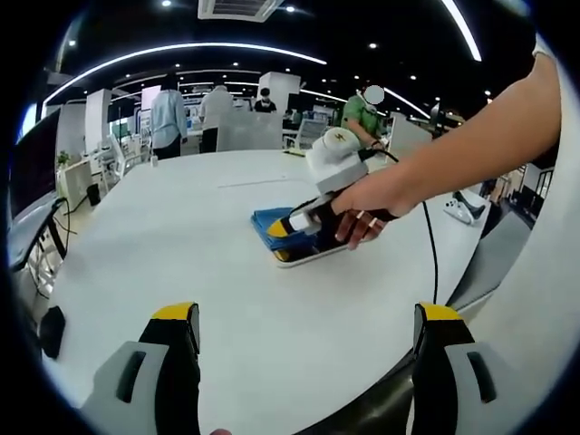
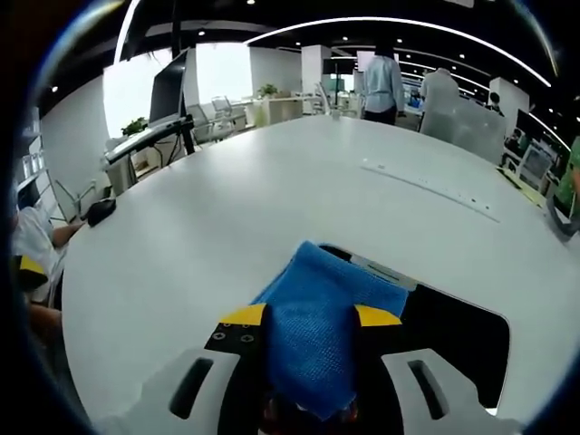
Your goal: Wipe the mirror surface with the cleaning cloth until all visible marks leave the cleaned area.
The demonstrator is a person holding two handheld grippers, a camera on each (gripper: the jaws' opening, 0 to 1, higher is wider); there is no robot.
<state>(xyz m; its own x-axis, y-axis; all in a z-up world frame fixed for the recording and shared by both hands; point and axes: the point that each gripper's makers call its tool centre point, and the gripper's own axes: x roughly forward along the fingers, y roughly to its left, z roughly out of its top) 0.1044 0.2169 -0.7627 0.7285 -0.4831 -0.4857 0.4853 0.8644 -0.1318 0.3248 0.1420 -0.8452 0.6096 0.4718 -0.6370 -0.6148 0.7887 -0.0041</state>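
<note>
You are looking at a blue cloth (image 2: pixel 319 331) with a soft, nubby, matt weave, and it is lying on the mirror (image 2: pixel 458 340), whose glossy face is showing dark. The white bench (image 2: pixel 272 190) is looking smooth with a faint sheen.

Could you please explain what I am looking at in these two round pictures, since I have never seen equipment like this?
There is no robot here: a person holds a two-jaw claw in each hand, and a fisheye camera rides on each one. The left gripper view looks past the open left claw across the large white round table at the person's hand working the right claw. The right gripper view looks along the right claw itself, which is shut on a blue cleaning cloth pressed onto a dark rectangular mirror lying flat on the table. People stand in the office behind.
</note>
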